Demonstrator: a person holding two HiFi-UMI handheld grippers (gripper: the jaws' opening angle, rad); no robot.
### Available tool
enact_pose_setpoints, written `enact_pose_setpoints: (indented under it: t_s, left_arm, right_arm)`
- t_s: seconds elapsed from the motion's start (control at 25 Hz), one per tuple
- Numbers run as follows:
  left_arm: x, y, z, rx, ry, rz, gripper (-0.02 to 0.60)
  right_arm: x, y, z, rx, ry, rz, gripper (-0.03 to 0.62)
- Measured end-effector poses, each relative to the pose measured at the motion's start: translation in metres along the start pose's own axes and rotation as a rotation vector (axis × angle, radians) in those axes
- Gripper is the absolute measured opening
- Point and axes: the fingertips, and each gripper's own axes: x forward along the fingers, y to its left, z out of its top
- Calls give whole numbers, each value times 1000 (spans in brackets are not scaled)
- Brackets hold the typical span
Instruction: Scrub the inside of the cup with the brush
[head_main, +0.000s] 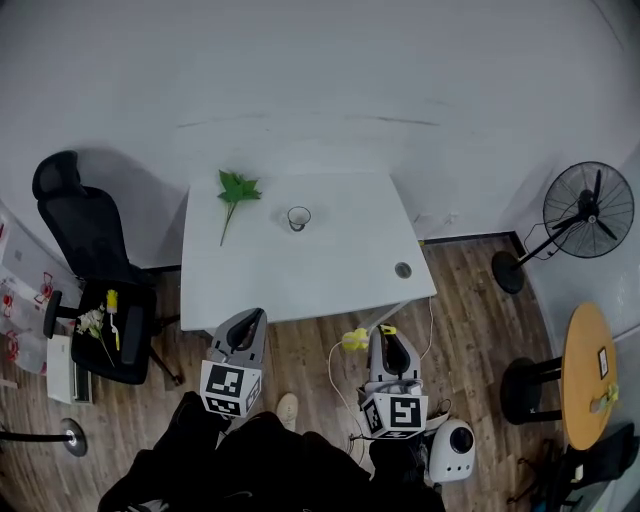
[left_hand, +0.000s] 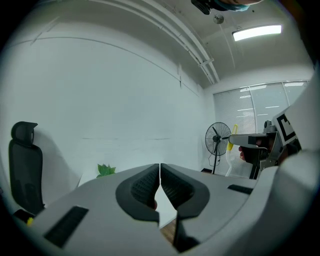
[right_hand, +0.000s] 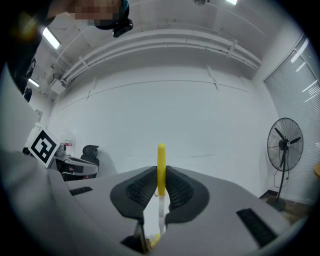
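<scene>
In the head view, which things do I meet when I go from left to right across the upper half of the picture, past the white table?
black office chair → green leaf sprig → cup → round grey cap set in the tabletop → standing fan

One desk (head_main: 300, 280), with one cup (head_main: 298, 217) and one green sprig (head_main: 237, 190) toward its far edge. One brush (right_hand: 161, 152), one chair (head_main: 90, 235), one fan (head_main: 588, 208), one round table (head_main: 583, 360), and two grippers: left gripper (head_main: 254, 316), right gripper (head_main: 390, 340).
</scene>
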Motion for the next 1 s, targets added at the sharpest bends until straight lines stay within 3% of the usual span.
enact_pose_setpoints:
  t_s: [0.52, 1.0]
  left_arm:
    - [35, 66, 12, -22, -21, 76, 27]
    - [115, 98, 21, -19, -10, 134, 26]
  right_arm:
    - [88, 19, 17, -40, -21, 90, 66]
    - [190, -11, 16, -19, -38, 156, 66]
